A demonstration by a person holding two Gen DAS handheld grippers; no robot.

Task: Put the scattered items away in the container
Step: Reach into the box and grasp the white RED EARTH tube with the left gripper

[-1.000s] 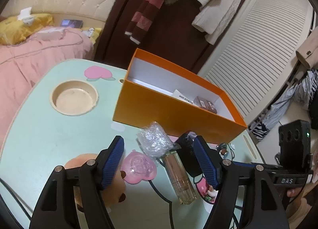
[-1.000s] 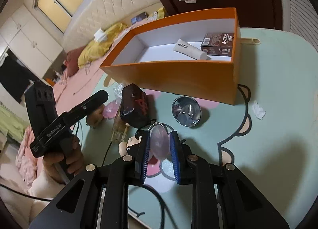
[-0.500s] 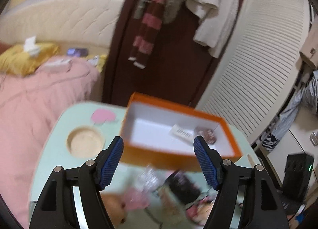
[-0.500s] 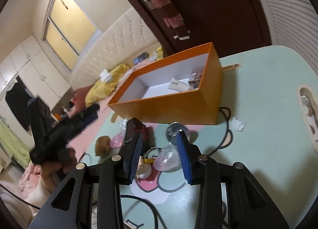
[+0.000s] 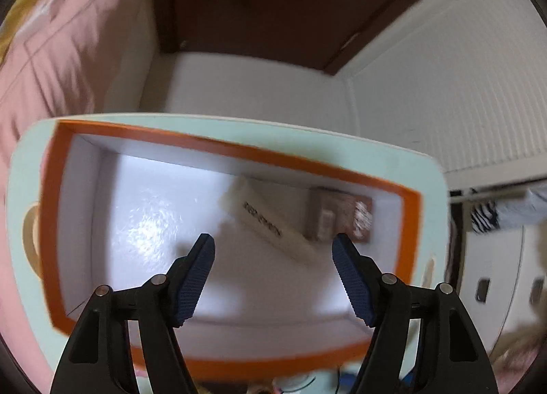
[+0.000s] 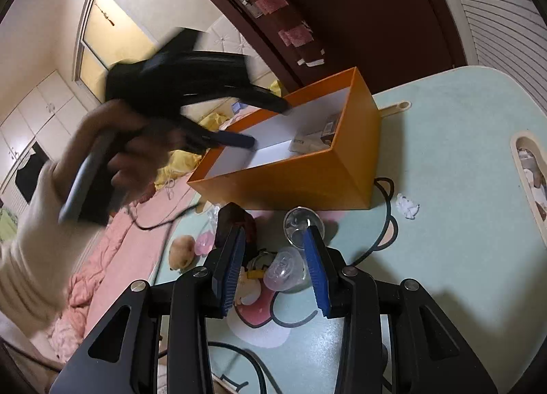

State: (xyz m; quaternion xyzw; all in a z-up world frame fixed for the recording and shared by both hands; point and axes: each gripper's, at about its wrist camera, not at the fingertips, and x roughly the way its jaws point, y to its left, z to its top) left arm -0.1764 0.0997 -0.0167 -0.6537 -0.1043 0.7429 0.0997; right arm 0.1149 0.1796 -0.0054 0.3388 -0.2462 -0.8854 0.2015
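The orange box (image 5: 236,151) sits on the mint-green surface (image 6: 461,161), open at the top, white inside. It holds a white tube (image 5: 270,226) lying diagonally with dark lettering too blurred to read, and a brown carton (image 5: 338,219) against the far corner, its print likewise unreadable. The left tongs (image 5: 273,250) hang over the box interior, spread wide with nothing between them. The right tongs (image 6: 273,240) stand apart, not pressing anything; a clear plastic piece (image 6: 285,269) lies on the surface between them. Beside the box lie a round metal lid (image 6: 302,223), a dark pouch (image 6: 236,219), a crumpled tissue (image 6: 407,206) and a pink item (image 6: 203,243).
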